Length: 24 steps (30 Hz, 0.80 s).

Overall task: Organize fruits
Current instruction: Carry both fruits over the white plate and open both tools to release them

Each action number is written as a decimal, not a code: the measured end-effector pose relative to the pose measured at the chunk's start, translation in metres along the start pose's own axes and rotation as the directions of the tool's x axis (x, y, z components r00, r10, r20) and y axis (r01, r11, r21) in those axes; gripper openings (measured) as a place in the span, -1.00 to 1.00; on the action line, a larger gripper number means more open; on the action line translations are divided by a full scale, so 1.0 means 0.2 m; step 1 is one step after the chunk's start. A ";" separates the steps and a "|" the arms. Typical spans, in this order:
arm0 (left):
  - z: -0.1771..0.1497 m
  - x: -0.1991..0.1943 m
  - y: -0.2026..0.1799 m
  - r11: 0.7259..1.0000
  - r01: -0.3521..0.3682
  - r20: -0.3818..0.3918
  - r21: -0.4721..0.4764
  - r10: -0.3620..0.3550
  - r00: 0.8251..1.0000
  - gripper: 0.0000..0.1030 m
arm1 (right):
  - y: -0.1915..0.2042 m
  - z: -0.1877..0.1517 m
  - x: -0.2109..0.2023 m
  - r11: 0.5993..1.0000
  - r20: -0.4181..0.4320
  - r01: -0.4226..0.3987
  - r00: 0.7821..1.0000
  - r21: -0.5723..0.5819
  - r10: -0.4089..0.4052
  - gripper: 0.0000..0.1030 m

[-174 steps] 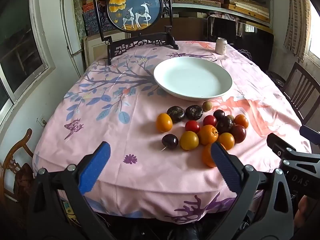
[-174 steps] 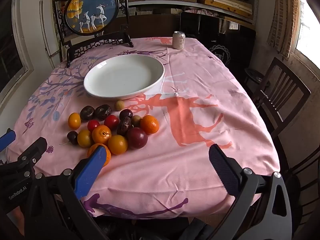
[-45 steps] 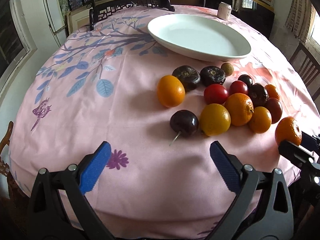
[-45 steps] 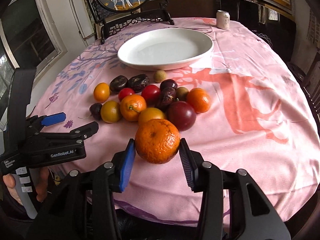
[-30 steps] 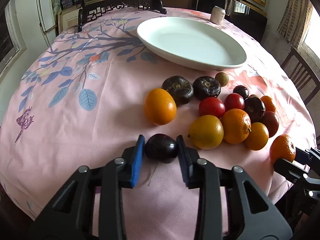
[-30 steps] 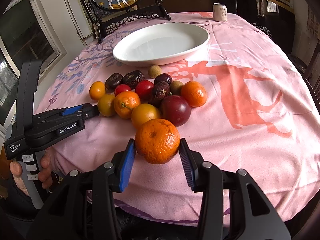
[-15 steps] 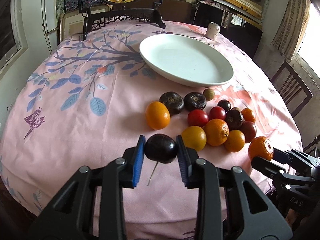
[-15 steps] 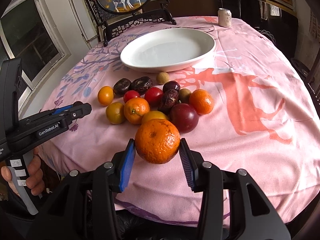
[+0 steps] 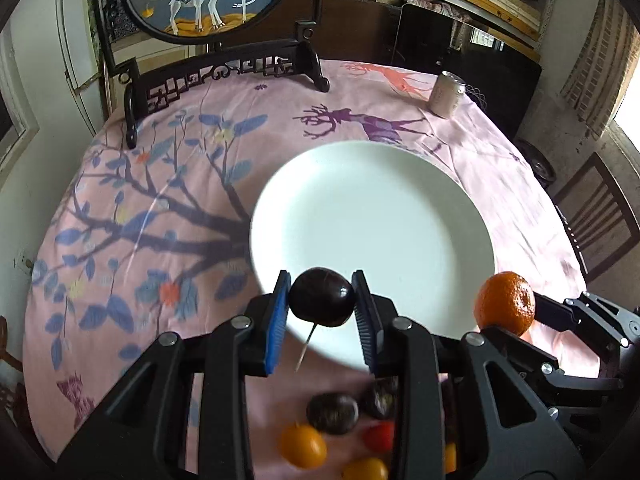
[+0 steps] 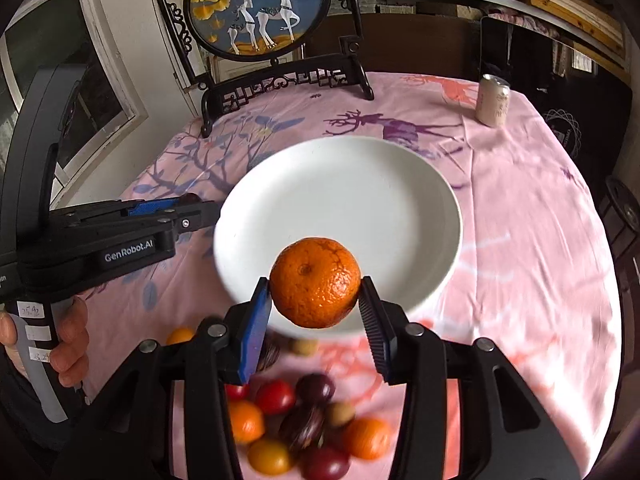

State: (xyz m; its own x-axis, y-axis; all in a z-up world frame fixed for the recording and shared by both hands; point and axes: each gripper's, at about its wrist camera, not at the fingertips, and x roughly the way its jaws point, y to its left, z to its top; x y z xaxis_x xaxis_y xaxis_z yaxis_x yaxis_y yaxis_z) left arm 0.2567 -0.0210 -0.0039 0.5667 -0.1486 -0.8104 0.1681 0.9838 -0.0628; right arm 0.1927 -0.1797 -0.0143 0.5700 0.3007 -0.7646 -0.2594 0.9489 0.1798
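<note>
My left gripper is shut on a dark purple plum with a thin stem, held over the near rim of the white plate. My right gripper is shut on an orange tangerine, held over the plate's near edge. The tangerine also shows at the right of the left wrist view. Several loose fruits lie on the pink cloth below both grippers: orange, red and dark ones, and an orange one in the left wrist view.
A framed deer screen on a black stand stands at the table's far side. A drink can sits far right. Dark wooden chairs stand to the right. The person's hand holds the left gripper body.
Both grippers have lifted and moved forward with their fruit, from above the fruit pile to over the plate's near rim. The pile now lies under the grippers.
</note>
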 end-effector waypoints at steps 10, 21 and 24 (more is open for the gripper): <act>0.38 0.55 -0.01 0.997 0.004 -0.119 -0.077 -0.013 0.993 -0.38 | -0.25 0.40 0.63 1.000 -0.165 0.017 0.986 0.004 -0.016 -0.12; 0.43 0.54 -0.08 0.999 0.003 -0.095 -0.051 -0.008 0.995 0.22 | -0.22 0.38 0.48 0.990 -0.101 0.120 0.987 -0.079 -0.127 0.22; 0.37 0.38 -0.05 0.997 0.030 -0.054 -0.066 -0.034 0.998 0.22 | -0.21 0.30 0.27 0.983 -0.074 0.158 0.983 -0.090 -0.165 0.22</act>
State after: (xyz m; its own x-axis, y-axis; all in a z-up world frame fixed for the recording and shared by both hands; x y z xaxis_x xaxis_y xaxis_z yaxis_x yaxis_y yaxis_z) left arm 0.3577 -0.0497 -0.0214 0.5159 -0.1762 -0.8383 0.1318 0.9833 -0.1256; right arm 0.2819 -0.1966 -0.0261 0.5459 0.1319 -0.8274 -0.2348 0.9720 0.0000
